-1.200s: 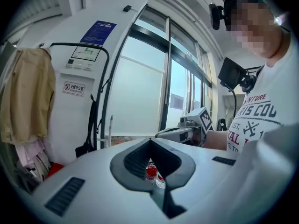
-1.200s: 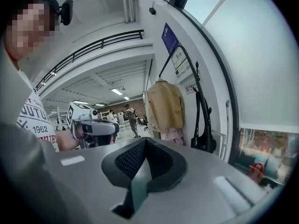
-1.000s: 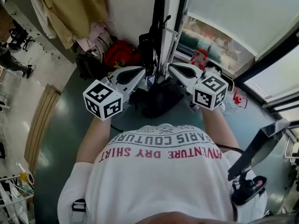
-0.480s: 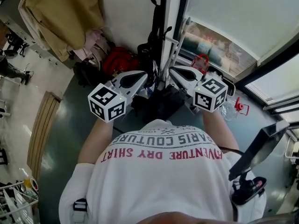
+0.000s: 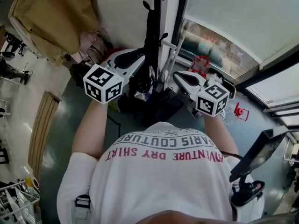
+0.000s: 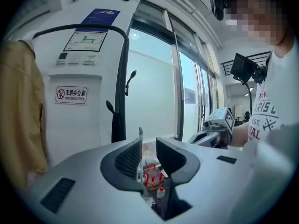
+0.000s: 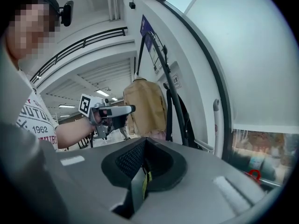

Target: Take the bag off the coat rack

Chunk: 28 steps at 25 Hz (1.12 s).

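Observation:
The black bag (image 5: 156, 108) hangs low in front of me, below both grippers. A dark strap (image 7: 138, 186) with a yellow tag runs between the jaws of my right gripper (image 7: 145, 143), which is shut on it. In the head view the right gripper (image 5: 177, 77) sits just above the bag's right side. My left gripper (image 5: 142, 59) is raised beside the black coat rack pole (image 5: 151, 29). Its jaws (image 6: 148, 144) are opening with nothing between them. The coat rack (image 6: 118, 111) stands against the white wall.
A tan coat (image 5: 51, 17) hangs at the left. Clothes and dark bags are piled at the rack's foot (image 5: 93, 48). Glass doors (image 5: 219, 45) run along the right, with a small red-handled bag (image 5: 201, 63) on the floor. A monitor on a stand (image 5: 259, 155) is at my right.
My left gripper has lifted away from the bag, up toward the rack pole, and its jaws have parted. The right gripper has stayed by the bag, dropping slightly.

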### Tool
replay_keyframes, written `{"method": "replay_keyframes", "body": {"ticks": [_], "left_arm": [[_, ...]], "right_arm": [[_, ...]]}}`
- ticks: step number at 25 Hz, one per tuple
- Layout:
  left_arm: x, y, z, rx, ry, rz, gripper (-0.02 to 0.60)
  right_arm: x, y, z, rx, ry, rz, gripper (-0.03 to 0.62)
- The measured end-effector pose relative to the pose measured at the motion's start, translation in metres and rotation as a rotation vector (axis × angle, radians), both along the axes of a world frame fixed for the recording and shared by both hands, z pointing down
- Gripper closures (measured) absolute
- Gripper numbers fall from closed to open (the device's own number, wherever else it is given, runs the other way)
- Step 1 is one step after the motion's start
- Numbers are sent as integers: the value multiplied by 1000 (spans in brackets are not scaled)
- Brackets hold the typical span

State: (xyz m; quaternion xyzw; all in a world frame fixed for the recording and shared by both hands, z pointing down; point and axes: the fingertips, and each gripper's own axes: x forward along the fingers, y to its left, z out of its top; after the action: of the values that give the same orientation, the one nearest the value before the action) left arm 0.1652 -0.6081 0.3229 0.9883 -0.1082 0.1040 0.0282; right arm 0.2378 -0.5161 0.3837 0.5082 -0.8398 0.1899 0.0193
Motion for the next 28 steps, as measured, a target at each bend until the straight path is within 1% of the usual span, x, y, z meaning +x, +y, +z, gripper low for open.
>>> {"method": "replay_keyframes", "body": {"ticks": [3, 4, 5, 7, 9, 11, 13, 18, 19, 23, 25, 28], "left_arm": [[27, -27, 0, 10, -28, 14, 444], [35, -36, 4, 10, -51, 17, 416], [44, -45, 9, 13, -75, 17, 373], [59, -64, 17, 16, -106, 10, 325], [71, -85, 24, 12, -117, -11, 286], [82, -106, 34, 27, -142, -42, 278], [91, -121, 45, 49, -177, -55, 278], [108, -134, 65, 29, -198, 1, 278], [109, -135, 66, 28, -195, 8, 284], [107, -137, 70, 39, -171, -2, 481], [105, -138, 69, 22, -158, -10, 558], [104, -137, 67, -2, -144, 2, 565]], "right_arm": [[19, -7, 2, 0, -6, 11, 594], [25, -9, 3, -2, -8, 14, 594], [32, -11, 5, -5, -11, 19, 594], [45, -15, 10, -17, -19, 34, 595], [55, -19, 17, -36, -29, 47, 594], [63, -23, 22, -51, -33, 51, 595], [69, -27, 26, -61, -32, 54, 595], [83, -35, 36, -87, -32, 65, 595], [85, -37, 38, -91, -33, 65, 595], [87, -41, 44, -105, -37, 62, 595], [86, -42, 45, -106, -38, 57, 595], [83, -43, 48, -111, -42, 49, 595]]}}
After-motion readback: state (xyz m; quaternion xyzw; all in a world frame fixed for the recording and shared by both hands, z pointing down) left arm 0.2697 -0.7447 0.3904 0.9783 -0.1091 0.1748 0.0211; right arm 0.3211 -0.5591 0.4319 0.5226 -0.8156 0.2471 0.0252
